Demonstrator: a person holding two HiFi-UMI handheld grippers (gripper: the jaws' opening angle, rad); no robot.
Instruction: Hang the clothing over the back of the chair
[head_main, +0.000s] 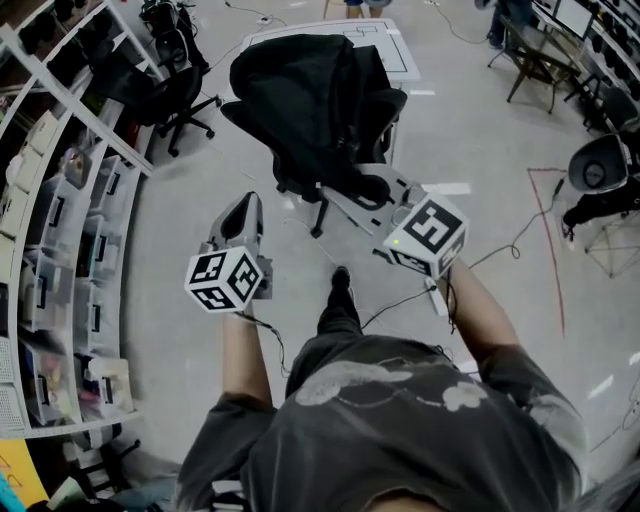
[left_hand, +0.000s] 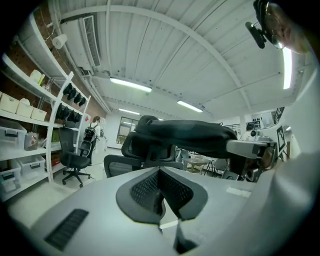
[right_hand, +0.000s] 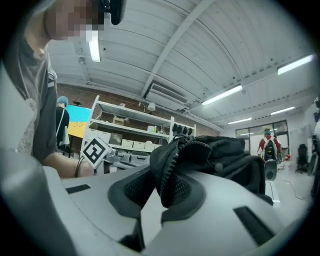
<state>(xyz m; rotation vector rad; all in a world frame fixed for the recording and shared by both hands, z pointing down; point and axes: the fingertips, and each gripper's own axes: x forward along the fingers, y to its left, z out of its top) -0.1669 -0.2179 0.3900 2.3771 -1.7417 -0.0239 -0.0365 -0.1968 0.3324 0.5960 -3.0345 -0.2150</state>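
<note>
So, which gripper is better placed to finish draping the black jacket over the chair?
Right, probably. The right gripper grips the jacket by its zipper edge, right at the chair. The left gripper is shut, empty and apart from the chair.

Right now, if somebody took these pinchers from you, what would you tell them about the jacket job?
Left gripper: shut, nothing in it, short of the chair.
Right gripper: shut on the zipper edge of the black clothing.
Clothing: draped over the chair's back and top.
Done: it looks hung.
Left: open the right gripper, pull back, and check that the clothing does not slide off.
</note>
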